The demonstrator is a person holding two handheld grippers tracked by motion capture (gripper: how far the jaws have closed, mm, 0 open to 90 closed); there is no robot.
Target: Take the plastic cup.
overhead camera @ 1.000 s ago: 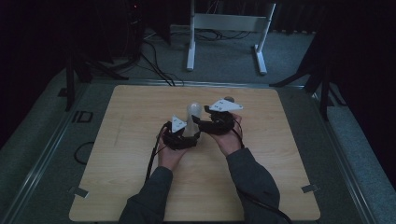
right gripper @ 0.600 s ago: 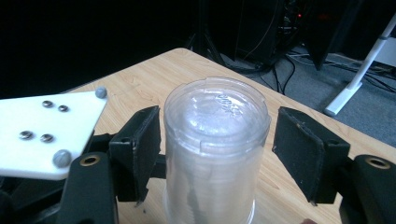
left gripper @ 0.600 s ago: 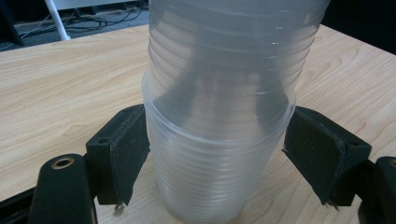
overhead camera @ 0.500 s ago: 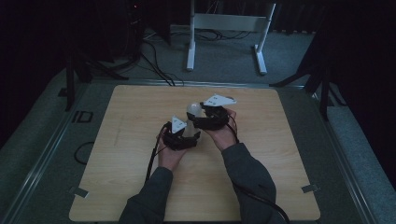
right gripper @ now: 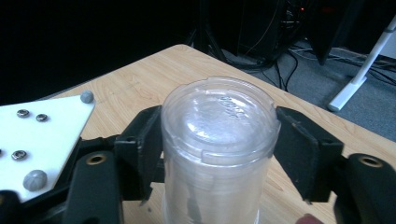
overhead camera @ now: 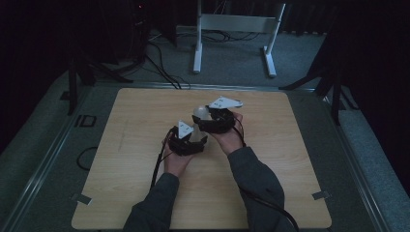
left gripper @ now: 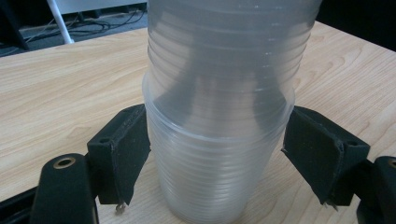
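A stack of clear plastic cups [overhead camera: 199, 113] stands upside down on the wooden table [overhead camera: 135, 145]. My left gripper [overhead camera: 192, 137] grips the lower cups. In the left gripper view its pads [left gripper: 126, 149] press on both sides of the ribbed stack [left gripper: 219, 93]. The jaws of that left gripper [left gripper: 217, 149] have just closed a little further. My right gripper [overhead camera: 205, 118] sits higher, at the top of the stack. In the right gripper view the topmost cup [right gripper: 217, 116] is between the jaws of this right gripper [right gripper: 219, 140], which have just been closing, and both pads touch its sides.
The grey plate [right gripper: 37, 135] of the left gripper lies just below and to the left in the right gripper view. Beyond the table's far edge stand a white metal frame [overhead camera: 232, 21] and floor cables [overhead camera: 159, 63]. Bare tabletop surrounds the hands.
My right gripper has shifted slightly left, over the top of the stack. The left gripper and the stack have stayed put.
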